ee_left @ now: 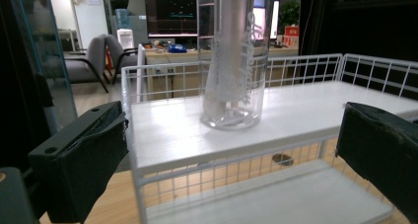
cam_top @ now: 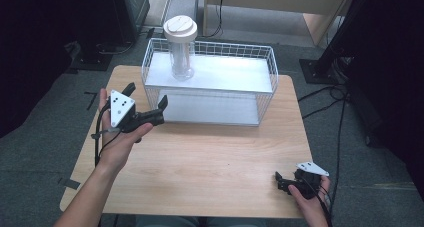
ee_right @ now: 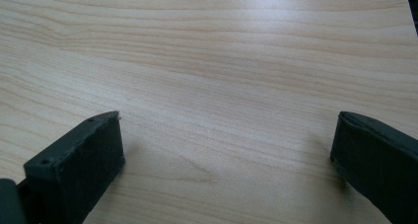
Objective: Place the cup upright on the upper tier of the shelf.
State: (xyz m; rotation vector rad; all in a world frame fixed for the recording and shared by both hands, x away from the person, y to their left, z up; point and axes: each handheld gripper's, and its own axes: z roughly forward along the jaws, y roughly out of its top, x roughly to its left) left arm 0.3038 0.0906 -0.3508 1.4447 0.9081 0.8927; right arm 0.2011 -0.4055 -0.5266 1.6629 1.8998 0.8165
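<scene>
A tall clear jar (cam_top: 181,57) with a cream lid (cam_top: 180,29) stands upright at the left end of the top shelf of a white wire rack (cam_top: 212,44) at the back of the wooden table (cam_top: 210,152). My left gripper (cam_top: 146,96) is open, held just off the rack's front left corner and apart from it. In the left gripper view the jar (ee_left: 231,61) stands beyond the open left gripper (ee_left: 231,118), on the rack's top shelf (ee_left: 305,103). My right gripper (cam_top: 280,183) is low at the table's front right. The right gripper (ee_right: 226,130) is open over bare wood (ee_right: 207,46).
The rack has a lower white shelf (cam_top: 210,109), bare. Cables (cam_top: 330,94) run over the grey floor to the right of the table. Black stands (cam_top: 97,42) and wooden furniture (cam_top: 320,17) lie behind. Office chairs (ee_left: 88,61) show far off.
</scene>
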